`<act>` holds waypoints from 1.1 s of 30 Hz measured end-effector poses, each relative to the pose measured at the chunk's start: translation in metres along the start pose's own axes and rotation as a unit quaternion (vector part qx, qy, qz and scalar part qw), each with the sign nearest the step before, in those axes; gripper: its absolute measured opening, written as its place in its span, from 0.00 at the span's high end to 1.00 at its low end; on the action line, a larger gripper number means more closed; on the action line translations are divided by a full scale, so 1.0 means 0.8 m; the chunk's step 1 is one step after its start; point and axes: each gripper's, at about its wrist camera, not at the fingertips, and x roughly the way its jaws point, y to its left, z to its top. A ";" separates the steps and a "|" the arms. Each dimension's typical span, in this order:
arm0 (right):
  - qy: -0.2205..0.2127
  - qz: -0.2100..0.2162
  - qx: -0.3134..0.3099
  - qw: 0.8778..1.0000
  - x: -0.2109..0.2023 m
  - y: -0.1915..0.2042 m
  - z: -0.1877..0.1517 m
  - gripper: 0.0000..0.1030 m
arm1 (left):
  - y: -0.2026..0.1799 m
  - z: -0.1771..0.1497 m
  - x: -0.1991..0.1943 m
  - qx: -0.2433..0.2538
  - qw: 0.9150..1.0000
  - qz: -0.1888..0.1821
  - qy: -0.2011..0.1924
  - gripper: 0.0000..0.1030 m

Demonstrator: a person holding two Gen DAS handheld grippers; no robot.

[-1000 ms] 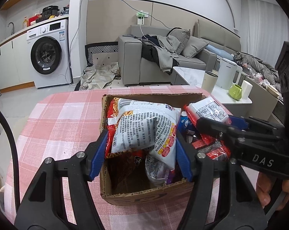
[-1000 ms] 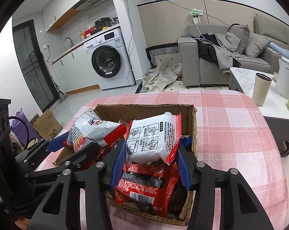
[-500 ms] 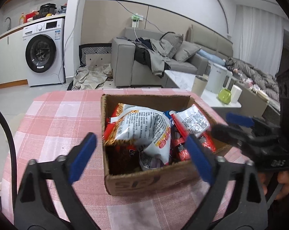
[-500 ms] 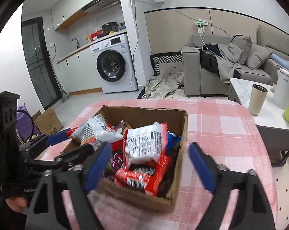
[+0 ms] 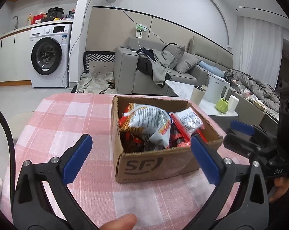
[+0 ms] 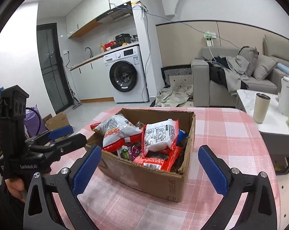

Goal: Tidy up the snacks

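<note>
A brown cardboard box point(image 5: 154, 164) point(image 6: 154, 180) stands on the pink checked tablecloth point(image 5: 67, 126), filled with snack packs. A large white-and-red pack point(image 5: 150, 118) point(image 6: 117, 128) lies on top at the left side. Beside it a smaller white pack point(image 5: 188, 119) point(image 6: 160, 134) rests on a red pack point(image 6: 157, 159). My left gripper point(image 5: 140, 143) point(image 6: 71, 134) stands wide open in front of the box, nothing between its pads. My right gripper point(image 6: 150, 153) point(image 5: 236, 134) is back from the box too, its jaws opening wide and empty.
A low white coffee table point(image 6: 247, 97) at the right carries a beige tumbler point(image 6: 261, 107), a white kettle point(image 6: 288, 97) and a green mug point(image 5: 223, 105). A grey sofa point(image 5: 136, 72) and a washing machine point(image 5: 48, 55) stand beyond. A thumb point(image 5: 121, 220) shows below the left gripper.
Both grippers let go of their snack packs, opened wide and drew back from the box. The two packs now lie in the box.
</note>
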 end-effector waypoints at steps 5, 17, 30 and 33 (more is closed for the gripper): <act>-0.016 0.007 -0.005 1.000 -0.019 0.007 -0.017 0.00 | -0.004 -0.019 -0.017 0.011 1.000 0.008 -0.007 0.00; -0.056 -0.005 -0.014 0.998 -0.051 0.014 -0.062 0.00 | -0.022 -0.061 -0.050 0.026 0.999 0.018 -0.024 0.00; -0.087 -0.001 -0.016 0.996 -0.064 0.012 -0.086 0.00 | -0.024 -0.078 -0.052 0.034 0.998 0.030 -0.048 0.00; -0.092 -0.011 -0.020 0.995 -0.063 0.014 -0.087 0.00 | -0.023 -0.081 -0.048 0.034 0.998 0.031 -0.046 0.00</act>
